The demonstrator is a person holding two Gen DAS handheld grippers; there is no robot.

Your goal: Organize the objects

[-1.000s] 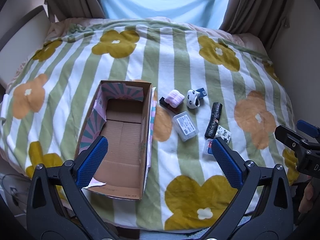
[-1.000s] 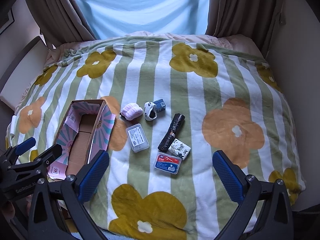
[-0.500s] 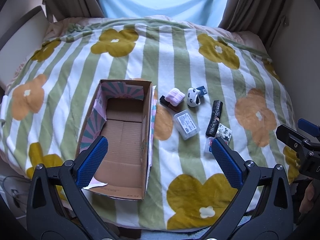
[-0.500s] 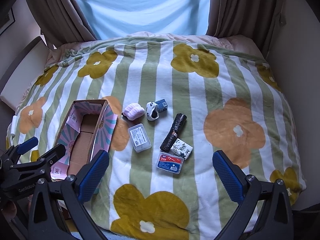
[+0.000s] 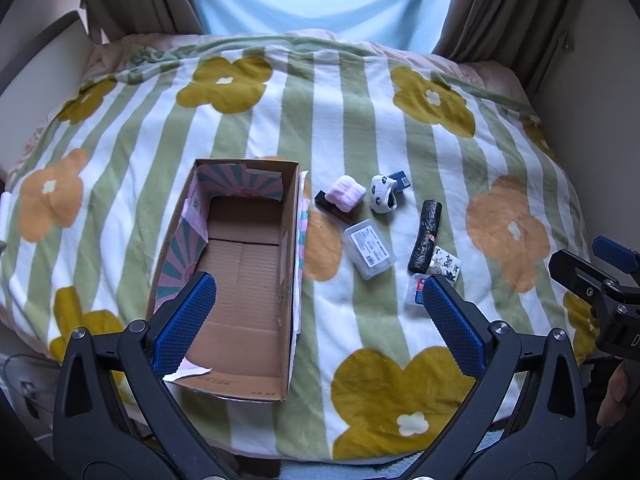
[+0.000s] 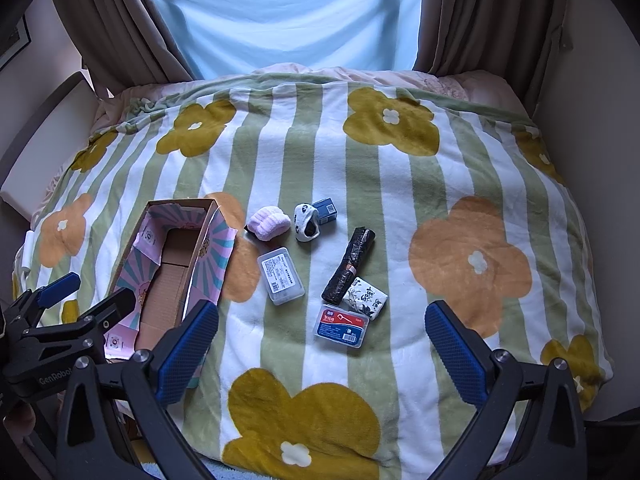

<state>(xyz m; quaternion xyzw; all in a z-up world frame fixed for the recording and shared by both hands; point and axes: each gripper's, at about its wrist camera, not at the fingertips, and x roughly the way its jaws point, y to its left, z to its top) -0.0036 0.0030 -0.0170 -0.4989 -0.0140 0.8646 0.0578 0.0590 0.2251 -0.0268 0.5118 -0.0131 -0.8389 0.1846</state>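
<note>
An open, empty cardboard box (image 5: 240, 272) (image 6: 168, 276) lies on the flowered blanket at the left. Right of it lie a pink rolled cloth (image 5: 345, 199) (image 6: 268, 223), a white panda-print item (image 5: 382, 199) (image 6: 306, 223), a small blue box (image 6: 325, 211), a clear plastic case (image 5: 370, 248) (image 6: 280, 275), a black roll (image 5: 425, 242) (image 6: 349, 266), a floral packet (image 6: 366, 297) and a floss-pick box (image 6: 341, 326). My left gripper (image 5: 316, 320) is open and empty above the box's near end. My right gripper (image 6: 322, 344) is open and empty, just short of the floss-pick box.
The striped flowered blanket (image 6: 400, 184) covers a bed. Curtains (image 6: 460, 16) and a bright window stand behind it. A wall (image 6: 592, 120) runs along the right side and a white headboard-like panel (image 6: 44, 136) along the left.
Both views have shifted slightly; the objects sit a little lower and nearer in the right wrist view. Nothing on the blanket has moved, and both grippers stay open.
</note>
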